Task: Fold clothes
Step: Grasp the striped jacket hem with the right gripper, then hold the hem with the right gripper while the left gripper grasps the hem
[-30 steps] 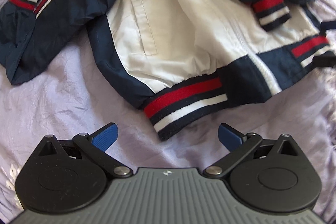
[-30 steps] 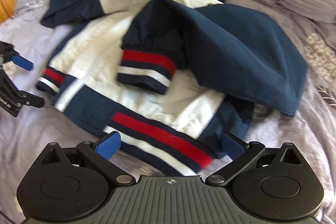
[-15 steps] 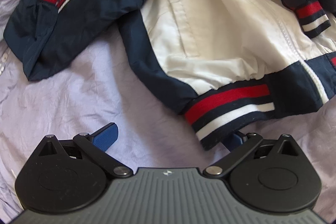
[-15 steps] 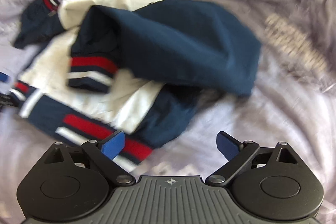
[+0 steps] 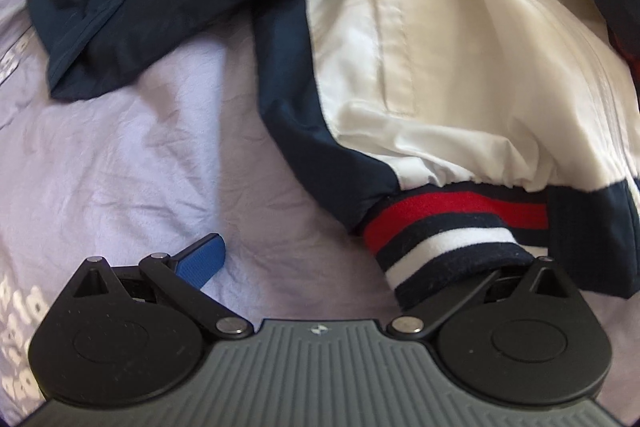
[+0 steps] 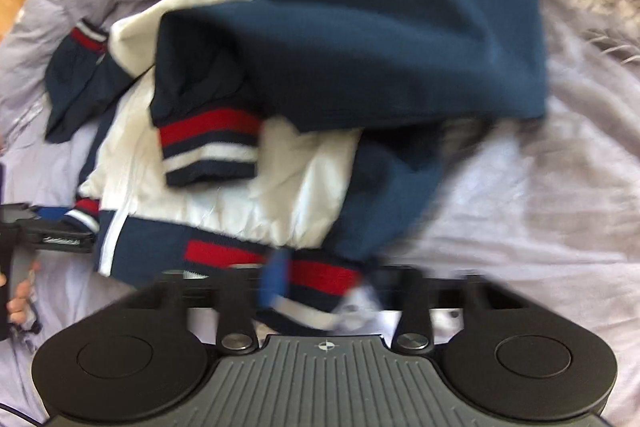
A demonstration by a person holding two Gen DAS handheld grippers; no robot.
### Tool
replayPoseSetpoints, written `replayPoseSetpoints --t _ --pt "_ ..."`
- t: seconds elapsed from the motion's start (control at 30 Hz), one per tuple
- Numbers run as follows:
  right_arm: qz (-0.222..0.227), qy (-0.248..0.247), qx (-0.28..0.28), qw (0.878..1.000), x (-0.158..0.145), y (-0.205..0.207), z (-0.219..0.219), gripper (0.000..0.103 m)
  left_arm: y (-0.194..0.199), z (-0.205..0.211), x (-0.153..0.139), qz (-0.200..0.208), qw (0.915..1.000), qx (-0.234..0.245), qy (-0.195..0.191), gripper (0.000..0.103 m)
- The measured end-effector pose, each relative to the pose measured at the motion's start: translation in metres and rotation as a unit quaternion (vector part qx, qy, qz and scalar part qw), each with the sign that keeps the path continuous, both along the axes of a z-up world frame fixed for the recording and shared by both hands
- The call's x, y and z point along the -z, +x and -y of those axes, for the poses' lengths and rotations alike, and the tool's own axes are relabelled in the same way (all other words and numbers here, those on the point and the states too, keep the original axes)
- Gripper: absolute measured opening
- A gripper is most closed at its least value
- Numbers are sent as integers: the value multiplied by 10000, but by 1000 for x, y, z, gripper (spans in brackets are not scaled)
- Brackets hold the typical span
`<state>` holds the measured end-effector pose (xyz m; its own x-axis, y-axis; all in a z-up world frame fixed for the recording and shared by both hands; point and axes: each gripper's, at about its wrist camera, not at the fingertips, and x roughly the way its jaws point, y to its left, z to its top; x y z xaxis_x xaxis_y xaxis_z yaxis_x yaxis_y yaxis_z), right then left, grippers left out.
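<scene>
My right gripper has just closed, pinching jacket hem | left gripper spread wide at hem's corner | bare bedsheet beside it

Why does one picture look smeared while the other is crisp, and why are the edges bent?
Right wrist view: motion blur smears the jacket and the right hand-held gripper, whose jaws have just been closing on the striped hem. Left wrist view: sharp, sunlit, with soft shadows on the bedsheet. Both: fisheye lenses curve the edges and darken the corners.
</scene>
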<state>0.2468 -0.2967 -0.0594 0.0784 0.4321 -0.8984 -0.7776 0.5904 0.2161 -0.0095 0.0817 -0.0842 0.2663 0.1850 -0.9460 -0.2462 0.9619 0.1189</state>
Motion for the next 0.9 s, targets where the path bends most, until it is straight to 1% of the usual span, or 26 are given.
replayPoseSetpoints --t 0.07,0.13,0.2,0.23,0.33,0.4,0.47,0.5,0.53,0.6,0.67,0.73,0.83,0.9 --pt "-25 63 31 10000 -7 7 7 16 -5 -7 -9 133 9998 -53 125 103" --pt "-16 22 -3 10000 -8 7 10 14 -10 -15 -13 183 9994 -53 290 102" --pt "12 -53 -52 10000 -8 5 11 12 -15 -24 -12 100 9982 -143 575 96" --pt "26 -91 -77 9999 -8 4 12 12 -15 -28 -12 99 9981 -186 572 96" --pt "42 -138 -94 9999 -10 2 11 11 -17 -28 -17 285 9990 -88 324 94" --pt "-33 -128 -29 9999 -12 4 10 12 -20 -20 -22 434 9987 255 -57 94" --pt "-82 -147 -1 9999 -11 6 10 12 -24 -12 -26 578 9954 625 -437 94" --pt "-109 -152 21 9998 -10 7 10 12 -25 -5 -27 610 9937 817 -474 98" --pt "-135 -158 40 9998 -8 7 10 13 -24 2 -26 596 9931 954 -342 98" --pt "-163 -179 49 9997 -6 8 10 14 -18 10 -21 515 9935 994 -211 97" --pt "-184 -176 51 9997 -5 9 10 14 -15 13 -22 569 9923 1006 -445 97" --pt "-200 -161 41 9997 -5 10 11 15 -17 19 -28 687 9926 942 -344 97" --pt "-255 -138 64 9996 -3 12 12 16 -13 11 -28 785 9936 755 -289 97" --pt "-313 -120 95 9994 -2 13 13 16 -14 0 -29 806 9927 634 -630 97"
